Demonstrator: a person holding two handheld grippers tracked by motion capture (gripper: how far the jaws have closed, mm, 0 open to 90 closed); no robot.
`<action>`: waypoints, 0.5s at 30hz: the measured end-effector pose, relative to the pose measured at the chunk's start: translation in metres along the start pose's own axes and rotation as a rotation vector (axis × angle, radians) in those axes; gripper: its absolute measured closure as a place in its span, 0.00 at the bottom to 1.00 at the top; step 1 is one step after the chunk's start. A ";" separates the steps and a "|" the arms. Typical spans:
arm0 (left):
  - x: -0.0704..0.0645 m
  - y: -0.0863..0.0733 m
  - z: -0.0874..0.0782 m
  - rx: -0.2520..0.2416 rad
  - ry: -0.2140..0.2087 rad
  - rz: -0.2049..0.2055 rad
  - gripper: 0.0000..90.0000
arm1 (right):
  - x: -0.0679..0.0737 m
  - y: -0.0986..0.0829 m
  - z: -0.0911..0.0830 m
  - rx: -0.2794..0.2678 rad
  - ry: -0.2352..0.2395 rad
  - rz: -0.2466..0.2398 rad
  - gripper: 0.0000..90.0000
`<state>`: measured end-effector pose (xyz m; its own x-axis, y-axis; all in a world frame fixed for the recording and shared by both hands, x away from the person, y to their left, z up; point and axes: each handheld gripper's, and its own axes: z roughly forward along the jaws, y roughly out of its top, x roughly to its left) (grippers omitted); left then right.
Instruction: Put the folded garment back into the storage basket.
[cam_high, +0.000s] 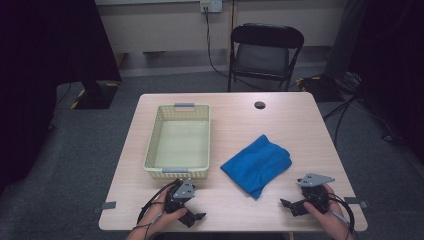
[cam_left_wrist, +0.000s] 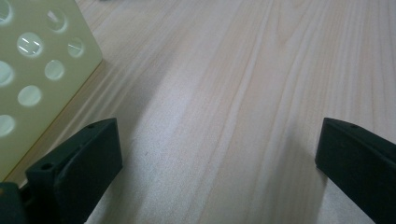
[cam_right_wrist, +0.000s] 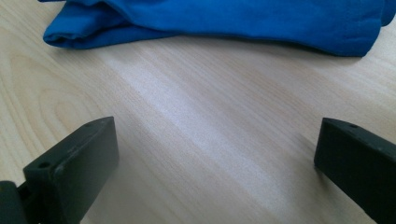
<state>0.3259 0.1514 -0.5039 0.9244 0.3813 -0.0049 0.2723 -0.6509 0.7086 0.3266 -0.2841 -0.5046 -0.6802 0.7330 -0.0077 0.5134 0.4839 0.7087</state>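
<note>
One folded blue cloth (cam_high: 256, 164), seemingly diagonal.

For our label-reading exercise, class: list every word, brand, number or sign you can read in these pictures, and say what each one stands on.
There is no readable text in any view.
Basket: plain cream plastic with round holes, no label.
Blue cloth: no tag or print visible.
Left gripper and right gripper: black jaws and grey plates, unmarked.
Table, folding chair and wall socket: no lettering that can be made out.
</note>
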 end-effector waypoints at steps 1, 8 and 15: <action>0.000 0.000 0.000 0.000 0.000 0.000 0.00 | 0.000 0.000 0.000 0.000 0.000 0.000 0.00; 0.000 0.001 0.001 -0.002 0.010 -0.012 0.00 | 0.000 0.000 0.000 0.000 0.000 0.000 0.00; -0.002 0.005 0.002 0.019 0.021 -0.020 0.00 | 0.000 0.000 0.000 0.000 0.000 0.000 0.00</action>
<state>0.3261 0.1457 -0.5018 0.9130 0.4079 -0.0037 0.2957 -0.6557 0.6947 0.3266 -0.2842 -0.5046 -0.6802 0.7330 -0.0077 0.5134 0.4839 0.7087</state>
